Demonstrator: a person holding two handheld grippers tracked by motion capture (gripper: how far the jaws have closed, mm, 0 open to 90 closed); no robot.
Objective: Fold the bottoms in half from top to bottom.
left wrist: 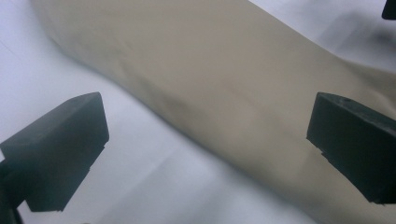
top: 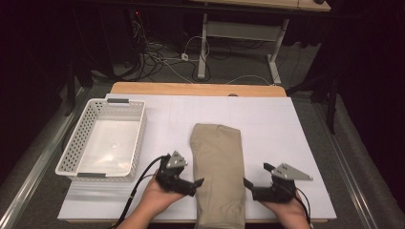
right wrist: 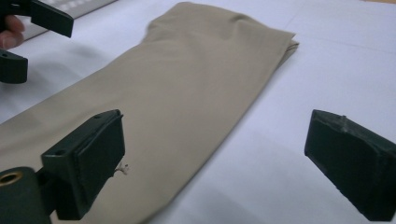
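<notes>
A dark room with cables on the floor is seen behind a white-covered surface (top: pixel 267 119) that takes up the middle of the high view. A folded beige cloth garment (top: pixel 218 167) is laid lengthwise at the lower centre of the frame, its near end reaching the bottom edge. A white perforated plastic basket (top: pixel 71 143) is set at the left, well apart from the garment, and nothing is seen inside it. The left gripper (top: pixel 198 182) and the right gripper (top: pixel 247 182) are held just beside the garment's two long edges, jaws apart and clamped on nothing. The lengthwise fold is judged done; a further fold and a move to the basket are probably left.
</notes>
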